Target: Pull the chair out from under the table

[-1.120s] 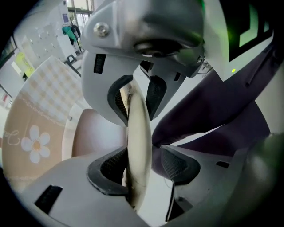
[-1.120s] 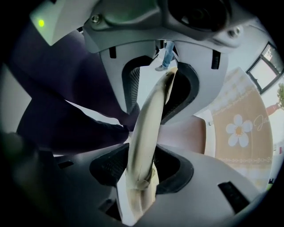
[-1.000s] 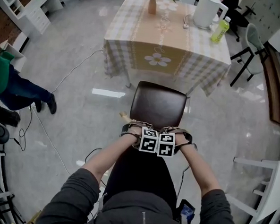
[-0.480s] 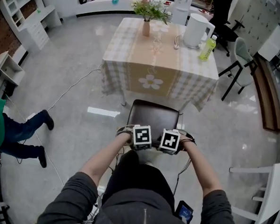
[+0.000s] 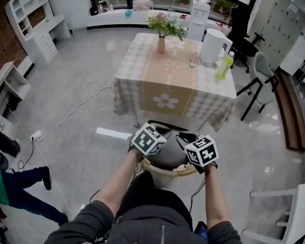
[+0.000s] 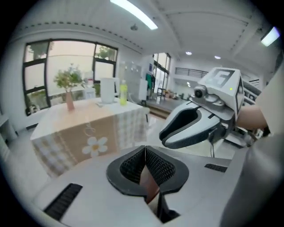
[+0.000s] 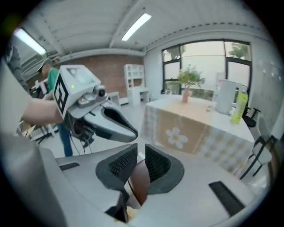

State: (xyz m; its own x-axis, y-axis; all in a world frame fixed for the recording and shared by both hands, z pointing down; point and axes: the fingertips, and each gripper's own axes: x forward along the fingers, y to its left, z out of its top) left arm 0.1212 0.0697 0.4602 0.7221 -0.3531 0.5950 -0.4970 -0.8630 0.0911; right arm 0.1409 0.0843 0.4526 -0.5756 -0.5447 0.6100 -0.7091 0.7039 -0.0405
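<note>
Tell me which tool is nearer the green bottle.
Right. The right tool is short of the table, on the side of the green bottle; the left tool is beside it, farther left.

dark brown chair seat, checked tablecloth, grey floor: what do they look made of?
Dark brown chair seat: likely leather or vinyl upholstery, smooth with a dull sheen; which one is unclear. Checked tablecloth: woven fabric, matte, draping in soft folds at the corners. Grey floor: polished stone or tile, glossy, reflecting a bright light strip.
</note>
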